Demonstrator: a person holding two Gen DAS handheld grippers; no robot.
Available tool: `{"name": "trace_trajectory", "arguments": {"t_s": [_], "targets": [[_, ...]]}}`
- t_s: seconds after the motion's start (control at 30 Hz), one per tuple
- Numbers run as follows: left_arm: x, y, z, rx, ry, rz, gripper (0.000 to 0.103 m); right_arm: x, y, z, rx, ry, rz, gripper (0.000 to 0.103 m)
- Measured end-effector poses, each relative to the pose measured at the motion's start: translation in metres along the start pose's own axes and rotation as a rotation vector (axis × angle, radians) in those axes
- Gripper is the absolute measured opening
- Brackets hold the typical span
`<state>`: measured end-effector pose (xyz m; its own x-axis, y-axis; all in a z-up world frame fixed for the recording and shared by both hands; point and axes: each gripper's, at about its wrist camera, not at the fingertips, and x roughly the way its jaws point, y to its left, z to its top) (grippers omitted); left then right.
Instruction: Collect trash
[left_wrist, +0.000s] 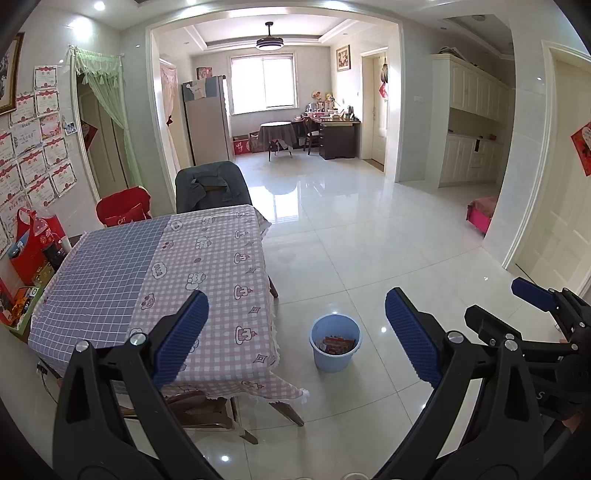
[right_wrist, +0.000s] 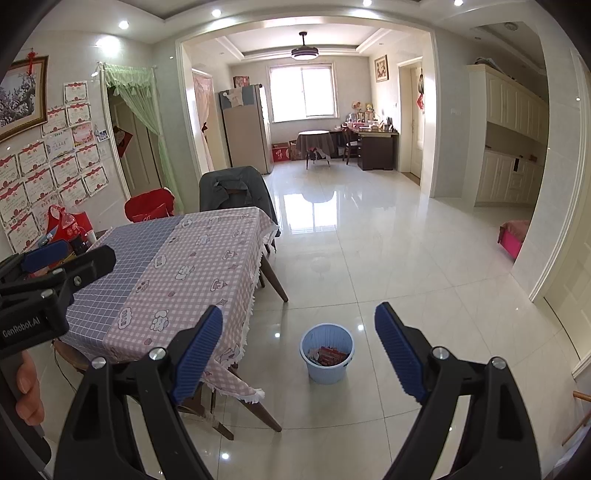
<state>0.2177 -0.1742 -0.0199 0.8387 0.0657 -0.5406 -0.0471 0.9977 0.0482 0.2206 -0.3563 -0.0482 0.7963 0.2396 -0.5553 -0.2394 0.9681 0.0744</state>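
The left gripper's black body, seen at the left edge of the right wrist view, carries the white lettering "GenRobot.AI". A red bag (left_wrist: 123, 216) behind the table shows "CAT" in white. The certificates (left_wrist: 33, 162) pinned across the left wall have red borders, but their writing is too small to read, and so is the print on the wrappers.

Both grippers point forward and somewhat downward over the tiled floor (left_wrist: 369, 251). The left gripper (left_wrist: 297, 334) is released: its blue ribbed pads stand wide apart with nothing between them, one over the edge of the checked tablecloth (left_wrist: 207, 266), the other over bare floor. The right gripper (right_wrist: 299, 349) is likewise spread wide and empty. In the left wrist view it shows at the right edge, just beside the left one, one blue pad visible. A hand (right_wrist: 27, 391) grips the left gripper's handle at the lower left of the right wrist view, fingers curled around it.

The blue bin (left_wrist: 335, 347) stands upright on the floor just beside the near corner of the table (left_wrist: 110, 273), framed between the pads in both views. Red and white wrappers (right_wrist: 330, 356) lie inside it. The tabletop is bare cloth, blue on one half and pink on the other.
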Motion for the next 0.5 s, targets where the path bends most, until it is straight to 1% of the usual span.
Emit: {"name": "trace_trajectory", "arguments": {"t_s": [0.5], "targets": [[-0.0020,0.0033,-0.0008,0.003,0.000,0.004,0.094,-0.0026,0.0026,-0.0032,0.002,0.002,0.001,0.083]]}}
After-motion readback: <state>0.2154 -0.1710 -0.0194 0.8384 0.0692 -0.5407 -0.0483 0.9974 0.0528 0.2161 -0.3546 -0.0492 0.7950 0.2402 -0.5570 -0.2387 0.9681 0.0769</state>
